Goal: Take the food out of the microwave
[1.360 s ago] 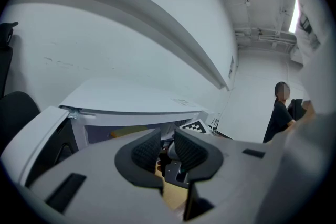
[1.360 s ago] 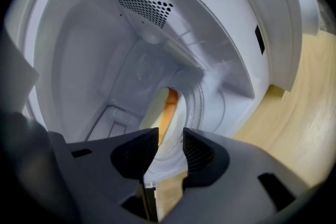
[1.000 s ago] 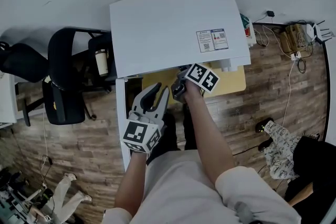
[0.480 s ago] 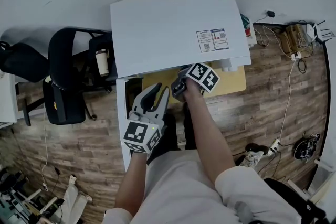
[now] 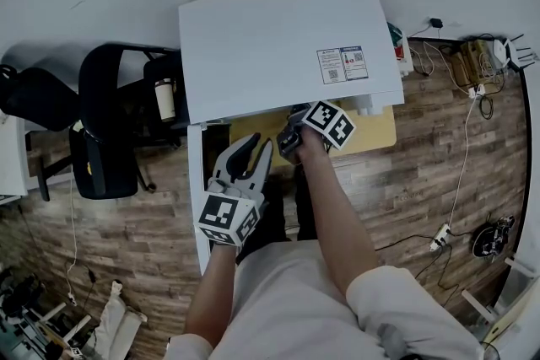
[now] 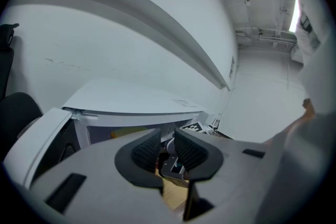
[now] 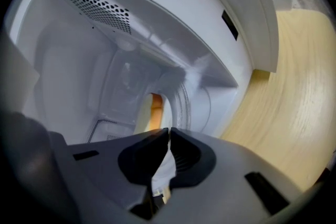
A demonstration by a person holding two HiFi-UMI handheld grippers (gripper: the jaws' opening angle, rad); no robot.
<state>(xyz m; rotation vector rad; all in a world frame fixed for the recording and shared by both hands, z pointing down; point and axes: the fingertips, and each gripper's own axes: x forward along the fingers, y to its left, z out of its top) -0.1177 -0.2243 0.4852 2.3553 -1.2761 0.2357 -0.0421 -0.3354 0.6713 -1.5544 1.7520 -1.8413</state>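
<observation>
1. The microwave (image 5: 278, 38) stood open straight ahead of both tongs. The right tongs (image 7: 169, 131) reached into its cavity and the left tongs (image 5: 253, 149) hung outside. The way out looked best taken straight back along the way in, low and level, clear of the cavity roof and the edge of the opening.
2. A bare strip of worktop (image 5: 375, 131) showed just right of the right tongs, in front of the microwave. It seemed the handiest place to set the load down.
3. The door (image 5: 195, 206) stood swung out to the left of the left tongs. It did not cross the path out, so it probably needed no touching.
4. The left tongs were released: their jaws stood apart with nothing between them, just beside and a little behind the right tongs. They looked well placed to come under the near edge as a second support once it cleared the opening.
5. The right tongs had just been closing and were clenched on a thin white rim.
6. That rim belonged to the plate (image 7: 178, 107), which lay ahead of the right tongs inside the cavity. A hold on one edge would likely let the far side droop, so a firm pinch, a level wrist and a slow draw seemed wise.
7. The food (image 7: 155, 113), orange, sat on the plate beyond the jaw tips, inside the microwave. Any tilt or jerk could slide it off.
</observation>
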